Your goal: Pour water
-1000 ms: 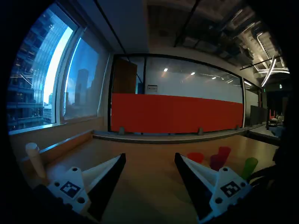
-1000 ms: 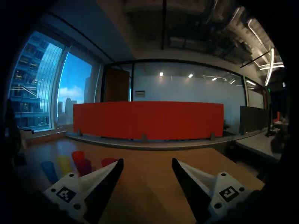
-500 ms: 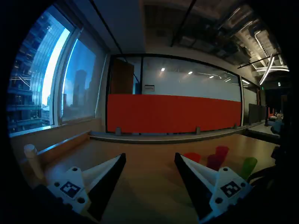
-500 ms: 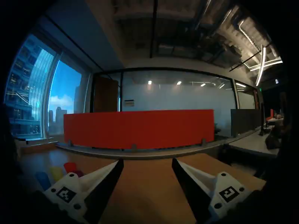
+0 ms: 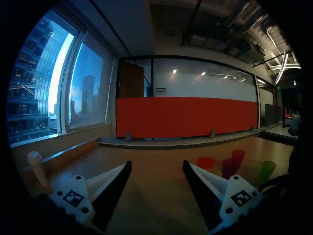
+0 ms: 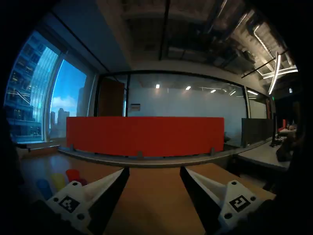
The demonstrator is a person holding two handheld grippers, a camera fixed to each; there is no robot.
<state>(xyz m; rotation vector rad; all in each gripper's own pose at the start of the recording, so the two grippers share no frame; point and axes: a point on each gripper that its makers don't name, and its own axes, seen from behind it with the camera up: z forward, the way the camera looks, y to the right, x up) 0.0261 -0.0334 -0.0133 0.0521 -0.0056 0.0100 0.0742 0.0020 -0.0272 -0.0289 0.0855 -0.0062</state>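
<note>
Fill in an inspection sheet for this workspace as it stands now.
Surface: wooden table, bare between the claws.
Job's things: red cup, maroon cup and green cup upright, close together; blue cup and yellow cup in the right gripper view; contents cannot be told.
Clutter: pale wooden peg by the table's edge.
Grippers: left claw open, holding nothing; right claw open, holding nothing.
Cables: dark loop near the green cup, possibly a cable.
Surroundings: red partition, tall windows.
</note>
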